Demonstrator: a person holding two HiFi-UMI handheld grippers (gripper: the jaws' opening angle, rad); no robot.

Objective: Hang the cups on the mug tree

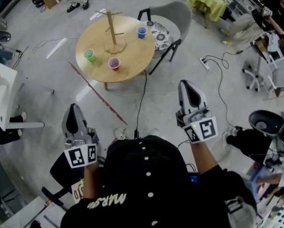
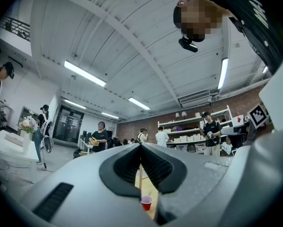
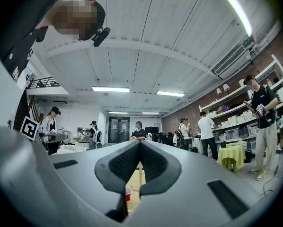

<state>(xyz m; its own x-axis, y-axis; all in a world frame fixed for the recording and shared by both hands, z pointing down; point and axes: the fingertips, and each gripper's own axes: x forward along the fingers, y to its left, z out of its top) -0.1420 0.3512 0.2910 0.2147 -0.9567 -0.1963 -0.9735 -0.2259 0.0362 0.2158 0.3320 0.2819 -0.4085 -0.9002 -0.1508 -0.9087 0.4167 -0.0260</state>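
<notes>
A round wooden table (image 1: 132,61) stands well ahead of me on the grey floor. On it rises a wooden mug tree (image 1: 112,28), bare of cups. A green cup (image 1: 89,55), a pink cup (image 1: 114,63) and a blue cup (image 1: 141,32) stand upright around its base. My left gripper (image 1: 74,112) and right gripper (image 1: 188,88) are held close to my body, far short of the table. Both are shut with nothing between their pads. Below the closed jaws, the left gripper view shows the pink cup (image 2: 146,203), and so does the right gripper view (image 3: 128,194).
A grey chair (image 1: 173,20) with a patterned cushion stands behind the table. Cables and a power strip (image 1: 204,63) lie on the floor to the right, and a red line (image 1: 99,96) crosses the floor. A white table (image 1: 4,94) is at left, a black office chair (image 1: 265,122) at right.
</notes>
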